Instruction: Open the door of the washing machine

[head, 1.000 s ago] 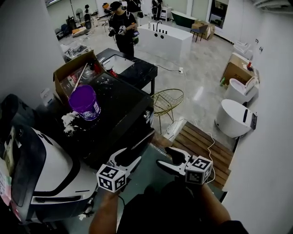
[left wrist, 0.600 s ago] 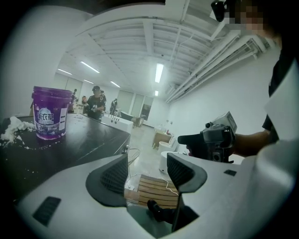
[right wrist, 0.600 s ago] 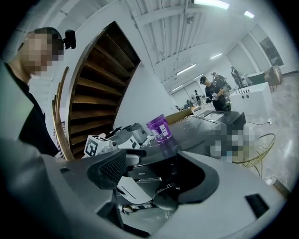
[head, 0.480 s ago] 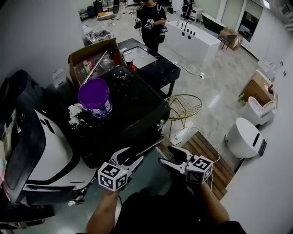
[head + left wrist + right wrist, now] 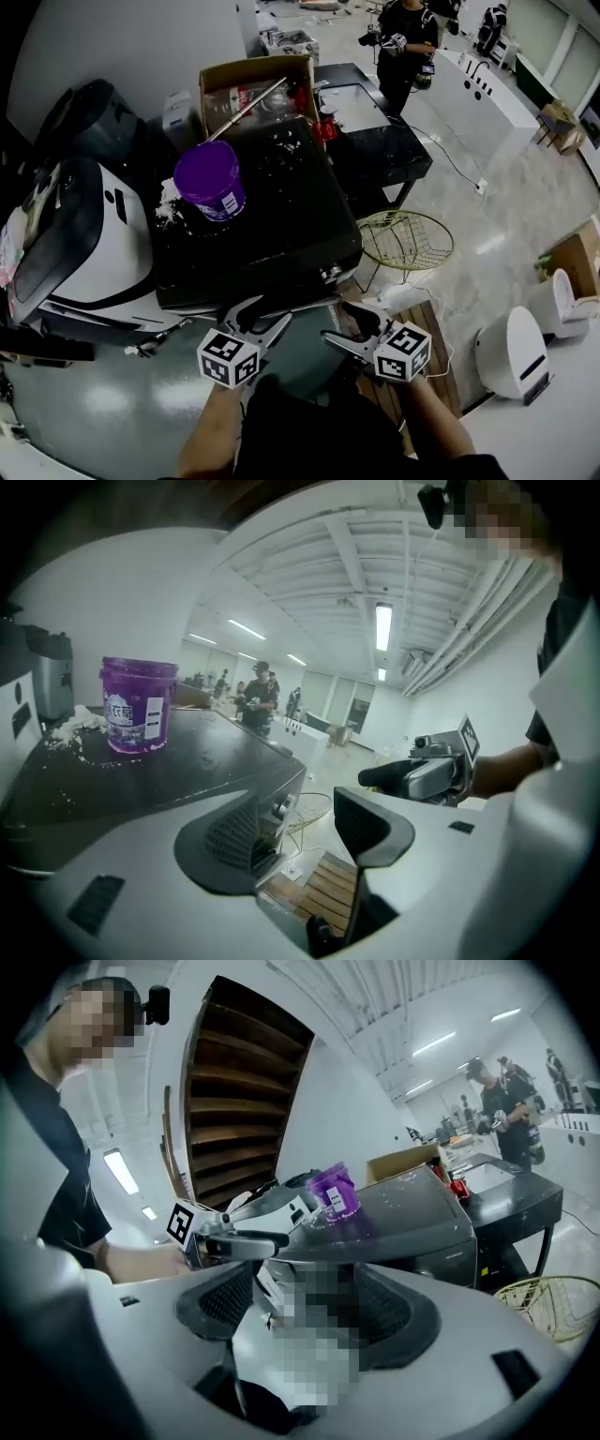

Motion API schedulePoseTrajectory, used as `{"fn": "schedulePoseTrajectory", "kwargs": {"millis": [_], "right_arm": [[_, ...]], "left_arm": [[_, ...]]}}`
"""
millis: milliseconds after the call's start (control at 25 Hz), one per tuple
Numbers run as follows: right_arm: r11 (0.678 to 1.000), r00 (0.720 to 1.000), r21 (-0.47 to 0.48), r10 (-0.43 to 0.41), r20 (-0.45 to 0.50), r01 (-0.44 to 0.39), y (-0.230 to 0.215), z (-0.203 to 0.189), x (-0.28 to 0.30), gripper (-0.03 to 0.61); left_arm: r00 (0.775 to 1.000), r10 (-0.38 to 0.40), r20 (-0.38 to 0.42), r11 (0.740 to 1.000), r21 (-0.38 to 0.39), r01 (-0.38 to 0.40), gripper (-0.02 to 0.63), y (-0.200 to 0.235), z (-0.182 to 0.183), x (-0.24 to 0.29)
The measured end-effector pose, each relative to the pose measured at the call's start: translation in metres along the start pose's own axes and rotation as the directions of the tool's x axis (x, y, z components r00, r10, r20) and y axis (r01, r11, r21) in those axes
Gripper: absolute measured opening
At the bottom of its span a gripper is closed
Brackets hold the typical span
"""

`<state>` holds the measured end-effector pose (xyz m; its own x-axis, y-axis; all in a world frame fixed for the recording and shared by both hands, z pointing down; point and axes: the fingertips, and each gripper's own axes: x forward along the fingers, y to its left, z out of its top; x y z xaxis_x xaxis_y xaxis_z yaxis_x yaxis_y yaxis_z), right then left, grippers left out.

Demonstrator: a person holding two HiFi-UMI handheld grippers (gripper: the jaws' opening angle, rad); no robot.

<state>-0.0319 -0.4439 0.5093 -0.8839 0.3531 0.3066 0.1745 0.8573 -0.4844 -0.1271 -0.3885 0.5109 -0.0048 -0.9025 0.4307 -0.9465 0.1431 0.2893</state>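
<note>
A black box-shaped washing machine (image 5: 272, 234) stands just ahead of both grippers, its front face hidden from the head view. On its top sits a purple bucket (image 5: 211, 180) beside white crumbs. My left gripper (image 5: 258, 323) is open and empty, close to the machine's front edge. My right gripper (image 5: 345, 326) is open and empty too, off the machine's front right corner. In the left gripper view the jaws (image 5: 300, 832) frame the machine's front corner (image 5: 278, 808), with the bucket (image 5: 138, 705) on top. The right gripper view (image 5: 305, 1307) shows the machine (image 5: 412, 1218) and the left gripper (image 5: 234, 1241).
A white rounded appliance with a dark lid (image 5: 94, 253) stands left of the machine. Behind are a cardboard box (image 5: 248, 89) and a black table (image 5: 375, 141). A wire basket (image 5: 405, 239), wooden slats (image 5: 441, 347) and white toilets (image 5: 514, 352) lie to the right. A person (image 5: 403, 42) stands far back.
My head and both grippers have swung left, so the black machine now lies straight ahead of the grippers instead of up and to the left. Both stay open and empty.
</note>
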Motion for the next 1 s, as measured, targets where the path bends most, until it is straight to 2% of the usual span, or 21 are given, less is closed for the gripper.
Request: {"fn": "schedulePoseTrajectory", "kwargs": {"millis": [160, 280, 400, 440, 600, 800, 1000], "right_arm": [[0.998, 0.996, -0.045, 0.051, -0.074, -0.054, -0.014, -0.009, -0.005, 0.330], [0.996, 0.993, -0.070, 0.043, -0.112, -0.051, -0.015, -0.022, 0.000, 0.330], [0.993, 0.985, -0.120, -0.004, -0.173, -0.017, -0.014, -0.043, 0.011, 0.308], [0.991, 0.984, -0.134, -0.014, -0.178, -0.010, -0.010, -0.047, 0.015, 0.288], [0.985, 0.985, -0.171, 0.000, -0.172, -0.030, 0.003, -0.054, 0.031, 0.284], [0.979, 0.972, -0.203, -0.049, -0.230, 0.001, -0.030, -0.073, 0.028, 0.284], [0.971, 0.957, -0.238, -0.047, -0.286, -0.023, -0.067, -0.095, 0.050, 0.282]], "left_arm": [[0.997, 0.074, 0.011, 0.997, -0.030, -0.073, 0.264, -0.010, -0.005, 0.003], [0.997, 0.071, 0.005, 0.997, -0.025, -0.071, 0.264, -0.019, -0.014, 0.000], [0.997, 0.072, 0.010, 0.996, -0.045, -0.071, 0.264, -0.018, -0.030, -0.007], [0.997, 0.074, 0.011, 0.996, -0.050, -0.074, 0.264, -0.015, -0.035, -0.011], [0.996, 0.088, -0.002, 0.995, -0.043, -0.088, 0.260, -0.004, -0.056, -0.020], [0.991, 0.129, -0.029, 0.987, -0.091, -0.131, 0.261, 0.002, -0.090, -0.010], [0.980, 0.192, -0.041, 0.975, -0.110, -0.196, 0.262, 0.024, -0.109, 0.005]]}}
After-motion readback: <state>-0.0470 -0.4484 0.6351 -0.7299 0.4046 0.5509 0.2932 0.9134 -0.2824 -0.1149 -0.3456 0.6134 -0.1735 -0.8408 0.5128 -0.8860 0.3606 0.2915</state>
